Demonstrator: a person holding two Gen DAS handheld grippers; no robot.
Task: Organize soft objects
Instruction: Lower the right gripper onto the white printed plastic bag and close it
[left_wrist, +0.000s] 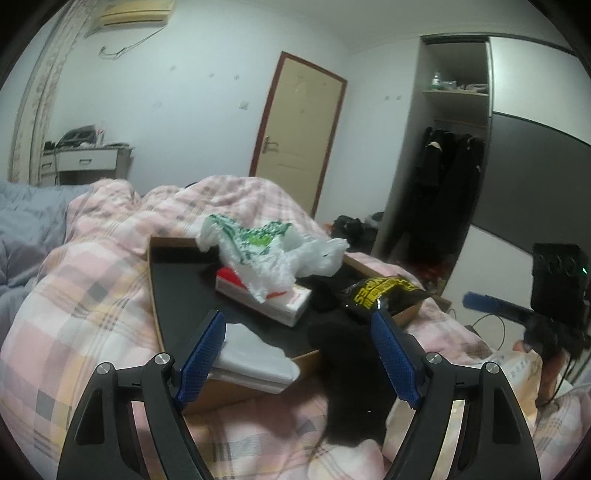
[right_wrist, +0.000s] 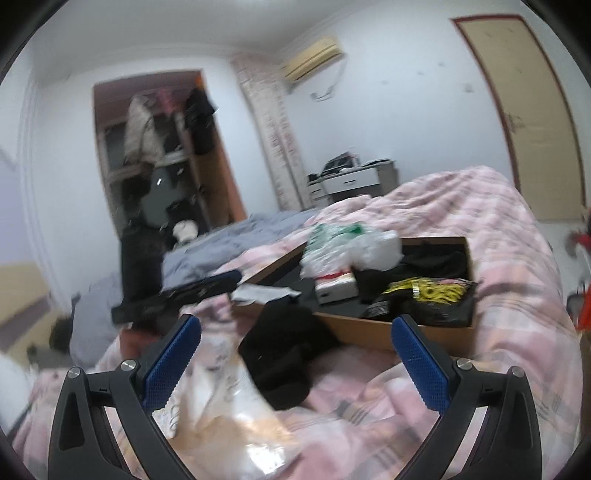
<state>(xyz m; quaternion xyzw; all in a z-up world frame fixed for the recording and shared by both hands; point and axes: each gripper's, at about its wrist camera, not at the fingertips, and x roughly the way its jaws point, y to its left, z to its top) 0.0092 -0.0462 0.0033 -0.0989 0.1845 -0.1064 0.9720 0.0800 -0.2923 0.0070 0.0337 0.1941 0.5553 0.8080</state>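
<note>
A shallow cardboard box (left_wrist: 157, 295) with a black bottom lies on a pink plaid quilt (left_wrist: 74, 295). In it are a white and green plastic bag (left_wrist: 269, 247), a red and white pack (left_wrist: 266, 299), a black and yellow bag (left_wrist: 380, 295) and a folded white plastic sheet (left_wrist: 251, 354). A black cloth (left_wrist: 351, 376) hangs over the box's near edge onto the quilt. My left gripper (left_wrist: 299, 350) is open above that edge. My right gripper (right_wrist: 295, 354) is open over the black cloth (right_wrist: 284, 354), with the box (right_wrist: 424, 332) just behind. A clear printed plastic bag (right_wrist: 221, 417) lies under it.
A grey blanket (left_wrist: 26, 229) lies at the left of the bed. The other gripper (left_wrist: 517, 314) shows at the right in the left wrist view. A door (left_wrist: 295, 136), an open wardrobe (left_wrist: 450, 166) with dark clothes and a white desk (left_wrist: 88, 158) stand around the bed.
</note>
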